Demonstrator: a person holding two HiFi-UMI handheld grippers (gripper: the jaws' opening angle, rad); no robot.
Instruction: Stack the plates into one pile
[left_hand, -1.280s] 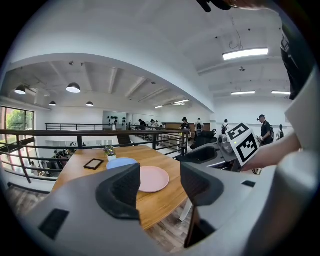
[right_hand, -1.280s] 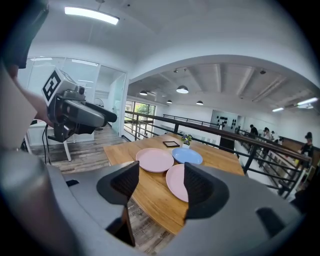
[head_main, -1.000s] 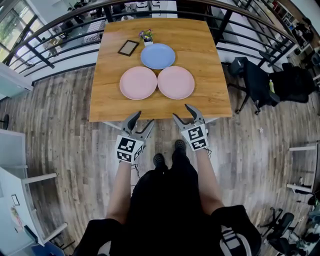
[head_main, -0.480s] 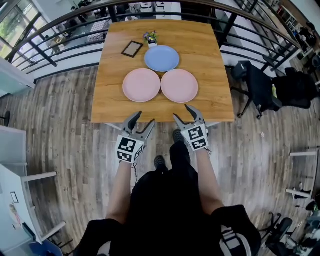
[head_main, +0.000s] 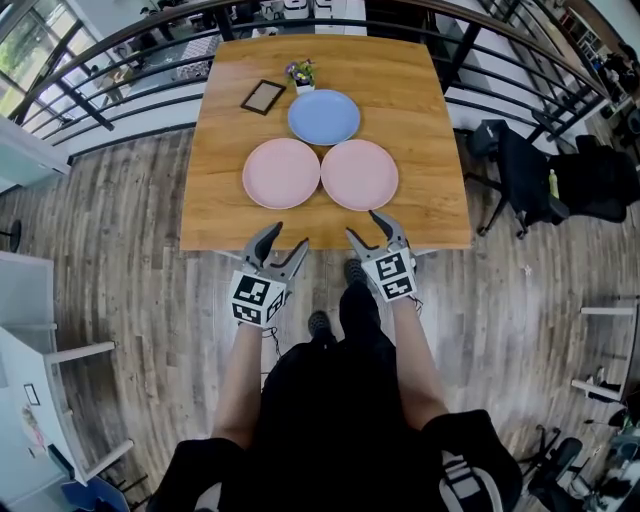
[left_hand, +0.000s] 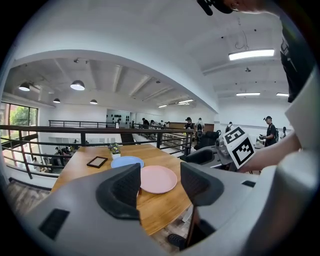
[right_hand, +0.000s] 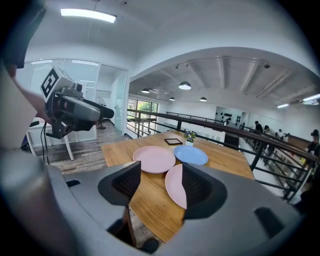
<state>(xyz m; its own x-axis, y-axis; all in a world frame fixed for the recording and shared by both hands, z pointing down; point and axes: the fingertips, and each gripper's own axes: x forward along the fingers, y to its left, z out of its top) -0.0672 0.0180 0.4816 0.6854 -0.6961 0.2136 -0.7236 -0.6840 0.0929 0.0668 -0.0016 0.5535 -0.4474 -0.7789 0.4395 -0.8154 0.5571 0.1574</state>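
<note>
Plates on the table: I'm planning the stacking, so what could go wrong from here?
The left pink plate and right pink plate lie almost edge to edge, with the blue plate close behind; lifting one rim could nudge a neighbour. The flower pot stands right behind the blue plate and might get knocked. The plates lie flat, so a grip on a thin rim may slip.

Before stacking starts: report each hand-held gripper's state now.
Left hand-held gripper: open, holding nothing.
Right hand-held gripper: open, holding nothing.
</note>
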